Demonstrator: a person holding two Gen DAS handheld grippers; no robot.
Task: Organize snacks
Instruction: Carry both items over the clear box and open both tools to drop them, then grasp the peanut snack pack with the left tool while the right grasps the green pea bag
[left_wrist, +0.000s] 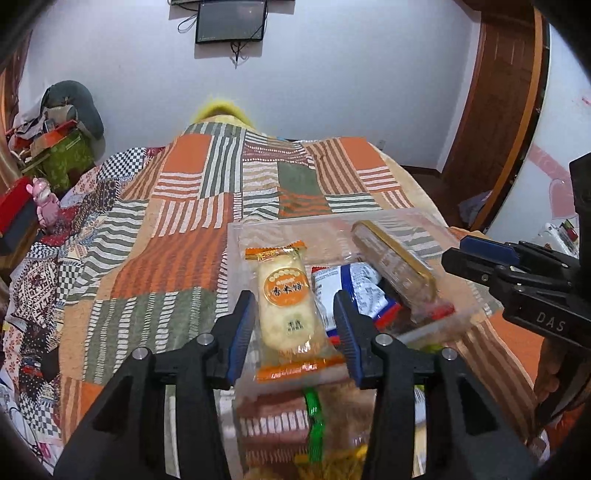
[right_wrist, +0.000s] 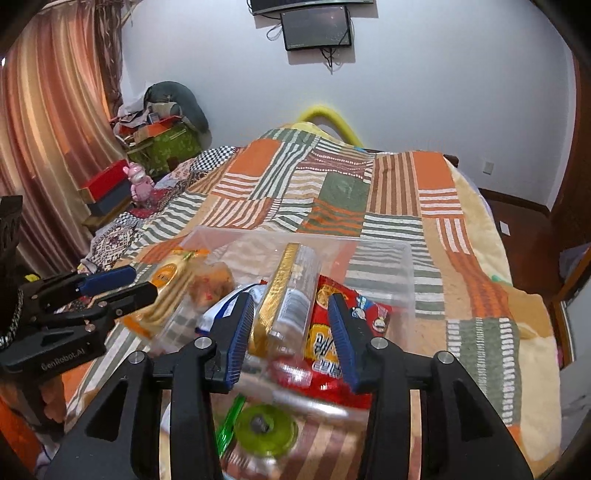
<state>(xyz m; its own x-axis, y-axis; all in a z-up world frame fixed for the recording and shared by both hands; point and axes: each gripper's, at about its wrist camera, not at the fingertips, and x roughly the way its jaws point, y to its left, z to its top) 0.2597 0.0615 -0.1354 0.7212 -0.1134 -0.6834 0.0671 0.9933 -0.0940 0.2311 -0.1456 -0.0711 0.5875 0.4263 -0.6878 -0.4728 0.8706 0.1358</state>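
Note:
A clear plastic box (left_wrist: 332, 221) (right_wrist: 384, 251) lies on the patchwork bed. My left gripper (left_wrist: 295, 306) is open, its blue pads on either side of an orange-trimmed rice cracker pack (left_wrist: 282, 299) without clearly clamping it, over the box. My right gripper (right_wrist: 291, 314) is open around a clear pack with a gold edge (right_wrist: 291, 291) (left_wrist: 395, 258), which looks loose in the box. A blue-white packet (left_wrist: 354, 288) and a red snack bag (right_wrist: 332, 332) lie in the box. The left gripper also shows in the right wrist view (right_wrist: 122, 284), with the cracker pack (right_wrist: 173, 284).
A green candy wrapper (left_wrist: 314, 410) and a green round item (right_wrist: 262, 428) lie near the box's front. A patchwork quilt (left_wrist: 184, 258) covers the bed. Boxes and a pink toy (right_wrist: 138, 181) stand at the left, by the curtain (right_wrist: 48, 129).

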